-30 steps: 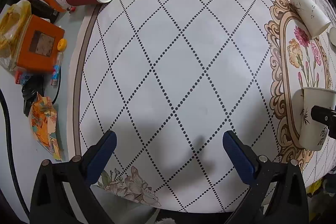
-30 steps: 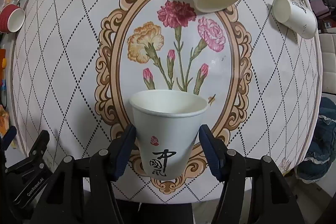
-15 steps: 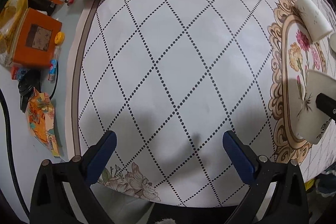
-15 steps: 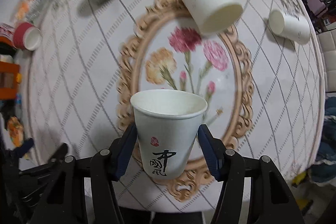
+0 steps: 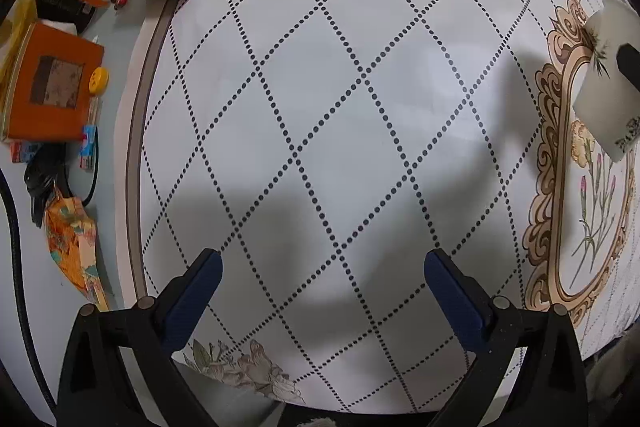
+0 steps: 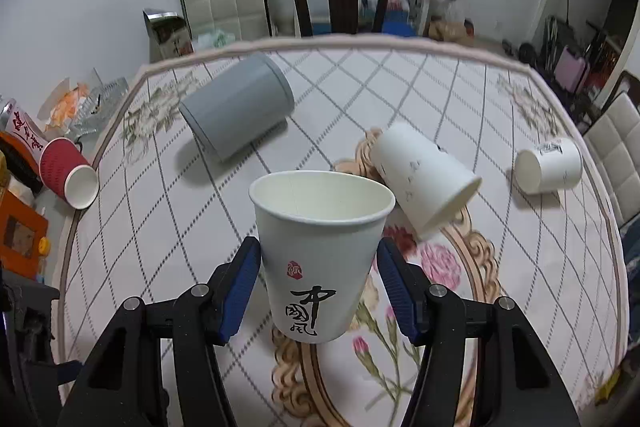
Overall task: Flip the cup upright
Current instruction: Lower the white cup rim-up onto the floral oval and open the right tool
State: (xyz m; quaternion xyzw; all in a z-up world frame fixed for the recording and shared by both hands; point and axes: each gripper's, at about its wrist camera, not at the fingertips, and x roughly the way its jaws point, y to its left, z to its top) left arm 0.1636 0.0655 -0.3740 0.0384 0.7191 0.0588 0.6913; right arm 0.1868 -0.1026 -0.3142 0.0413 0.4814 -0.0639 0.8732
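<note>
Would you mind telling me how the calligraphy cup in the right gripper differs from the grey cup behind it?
The calligraphy cup is white paper with black characters; the grey cup is plain. The calligraphy cup sits mouth-up between the right gripper fingers; the grey cup lies on its side on the tablecloth, ungripped. Both look empty.

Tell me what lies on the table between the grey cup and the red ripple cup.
Nothing. In the right wrist view, only bare tablecloth lies between the tipped grey cup and the red ripple cup; both lie on their sides.
</note>
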